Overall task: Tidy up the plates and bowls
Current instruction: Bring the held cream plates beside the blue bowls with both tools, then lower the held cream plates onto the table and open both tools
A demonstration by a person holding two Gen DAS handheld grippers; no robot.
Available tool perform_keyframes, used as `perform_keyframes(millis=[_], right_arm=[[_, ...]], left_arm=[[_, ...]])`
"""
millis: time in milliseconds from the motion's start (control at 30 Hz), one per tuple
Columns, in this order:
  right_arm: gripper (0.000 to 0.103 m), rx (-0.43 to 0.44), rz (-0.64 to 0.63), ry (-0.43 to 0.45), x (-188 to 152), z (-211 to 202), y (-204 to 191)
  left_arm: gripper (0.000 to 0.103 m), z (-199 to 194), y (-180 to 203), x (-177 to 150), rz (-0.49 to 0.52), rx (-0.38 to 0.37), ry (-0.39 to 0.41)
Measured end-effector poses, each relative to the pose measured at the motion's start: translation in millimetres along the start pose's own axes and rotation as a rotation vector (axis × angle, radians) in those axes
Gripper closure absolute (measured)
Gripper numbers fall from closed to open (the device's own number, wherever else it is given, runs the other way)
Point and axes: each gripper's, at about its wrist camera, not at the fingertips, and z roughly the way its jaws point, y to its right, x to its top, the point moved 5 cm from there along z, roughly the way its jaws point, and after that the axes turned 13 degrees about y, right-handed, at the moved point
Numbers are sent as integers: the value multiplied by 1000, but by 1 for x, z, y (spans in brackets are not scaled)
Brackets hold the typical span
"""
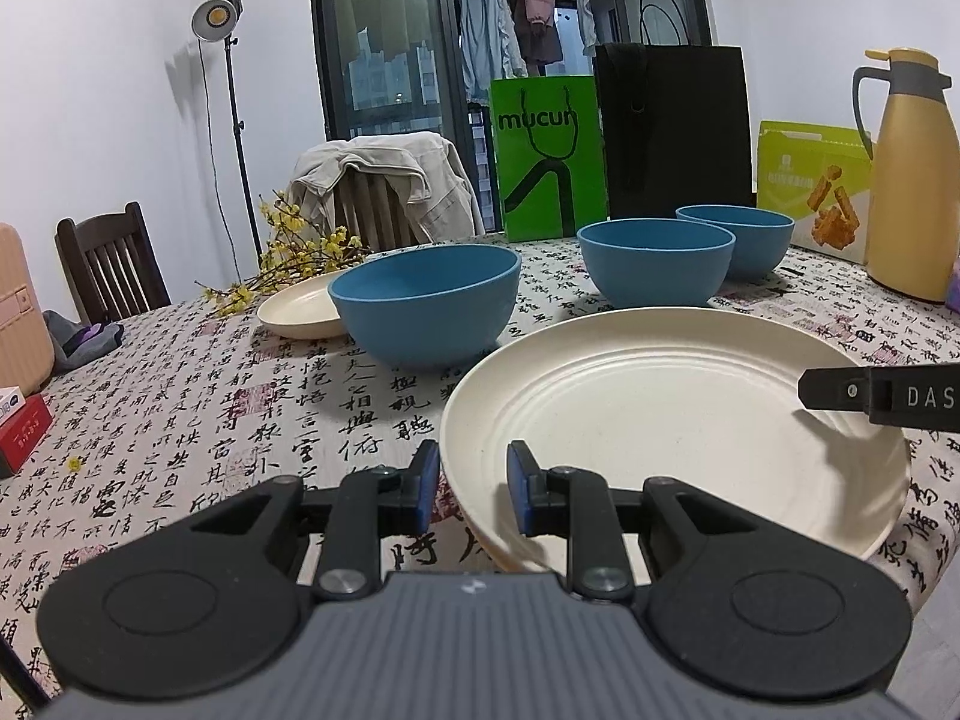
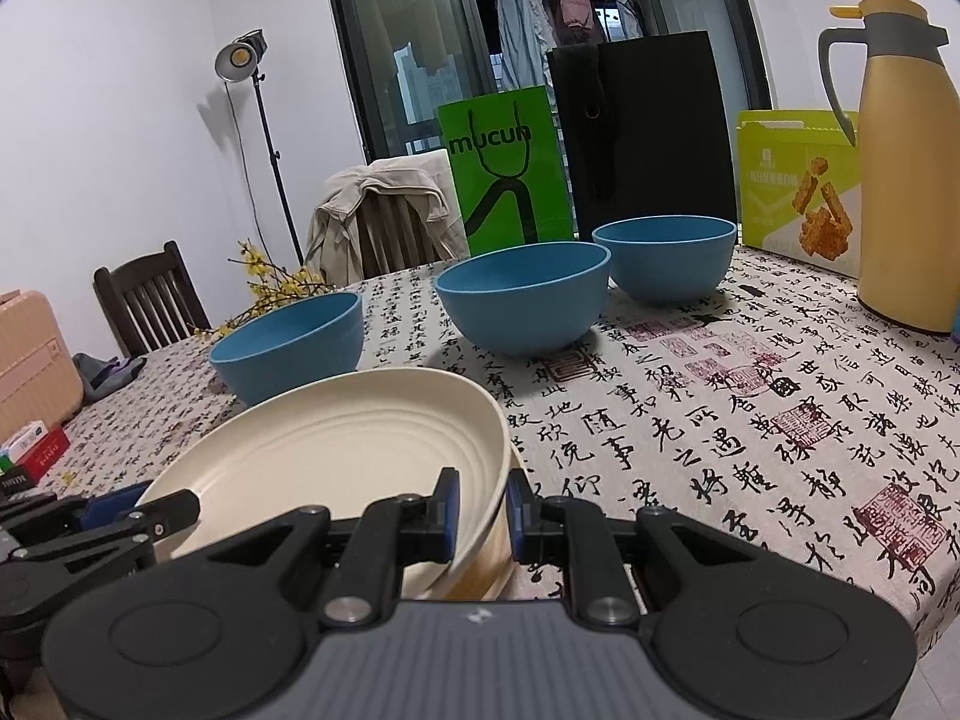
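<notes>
A large cream plate (image 1: 660,408) (image 2: 336,450) hangs tilted just above the patterned tablecloth (image 1: 210,420), held from both sides. My left gripper (image 1: 471,468) is shut on its near-left rim, one blue pad outside and one inside. My right gripper (image 2: 483,492) is shut on the opposite rim. One of the right gripper's fingers (image 1: 840,390) shows over the plate's right edge in the left wrist view. Three blue bowls (image 1: 426,300) (image 1: 654,264) (image 1: 738,234) stand apart behind the plate. A smaller cream plate (image 1: 300,306) lies behind the leftmost bowl.
A yellow thermos jug (image 1: 912,180) stands at the table's right. A green bag (image 1: 546,162), a black bag (image 1: 672,132) and a snack box (image 1: 810,186) line the far edge. Yellow flower sprigs (image 1: 294,258) lie far left, a red box (image 1: 21,432) near left. Chairs stand beyond.
</notes>
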Motion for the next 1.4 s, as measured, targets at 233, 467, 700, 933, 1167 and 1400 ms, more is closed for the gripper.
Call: perform_keyframes(millis=[233, 467, 700, 933, 1167, 1400], right_arm=[[87, -7, -19, 1, -3, 2, 0], [87, -16, -49, 8, -4, 3, -2], [87, -31, -109, 20, -7, 4, -7], [87, -55, -199, 39, -10, 4, -14], [86, -79, -273, 54, -15, 4, -19], [84, -85, -312, 37, -19, 8, -21]], left_arm=[[78, 4, 3, -3, 15, 6, -4], [78, 7, 4, -6, 27, 11, -6], [78, 8, 6, -9, 41, 18, -10], [78, 9, 6, -11, 48, 21, -12], [78, 9, 9, -13, 70, 25, -7], [78, 10, 10, -14, 72, 21, -16]])
